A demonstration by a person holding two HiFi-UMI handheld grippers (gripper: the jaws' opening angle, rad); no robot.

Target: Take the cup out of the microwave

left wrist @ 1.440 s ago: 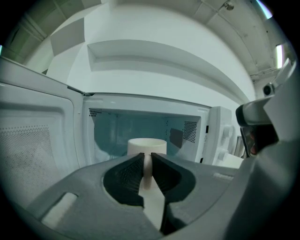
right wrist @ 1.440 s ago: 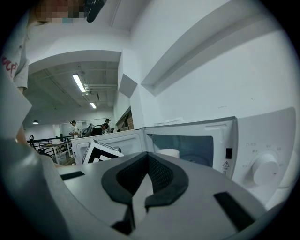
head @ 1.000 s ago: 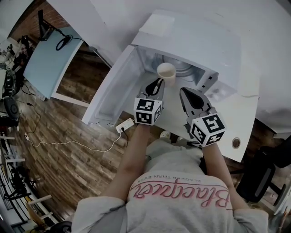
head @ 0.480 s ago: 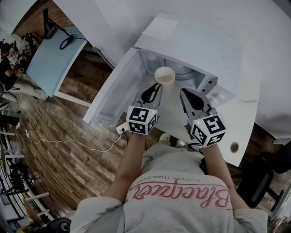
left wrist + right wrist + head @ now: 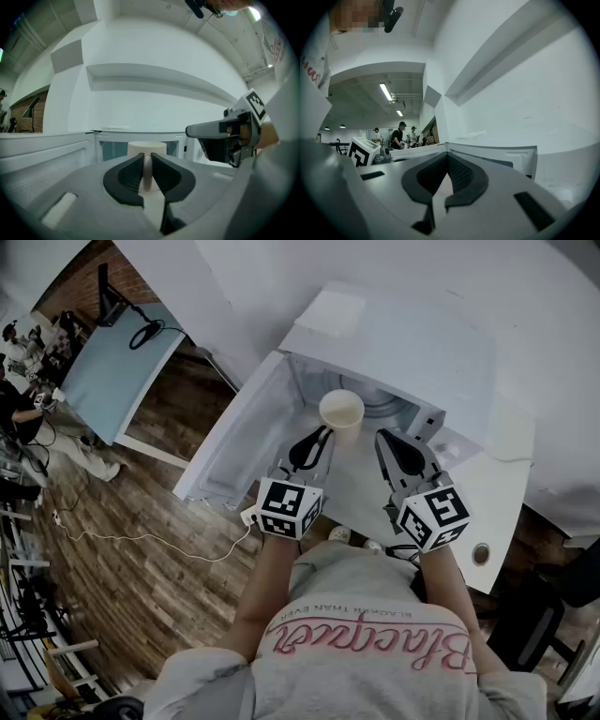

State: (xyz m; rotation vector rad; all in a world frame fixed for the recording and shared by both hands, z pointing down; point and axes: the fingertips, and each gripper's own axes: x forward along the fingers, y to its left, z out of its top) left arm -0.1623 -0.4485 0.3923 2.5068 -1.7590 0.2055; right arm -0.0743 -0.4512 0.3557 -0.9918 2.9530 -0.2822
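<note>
Head view: white tabletop (image 5: pixel 487 486) carries a white microwave (image 5: pixel 412 343), its door (image 5: pixel 234 442) swung open to the left. The person's shirt (image 5: pixel 309 681) has pink script, upside down from here and not clearly legible. Each gripper bears a cube of black-and-white square markers, no lettering. Left gripper (image 5: pixel 323 432): jaws narrow, clamped on a thin pale part of the cup (image 5: pixel 341 412), which is at the mouth of the cavity. Right gripper (image 5: pixel 385 435): near the cup, jaw tips together, nothing between them.
</note>
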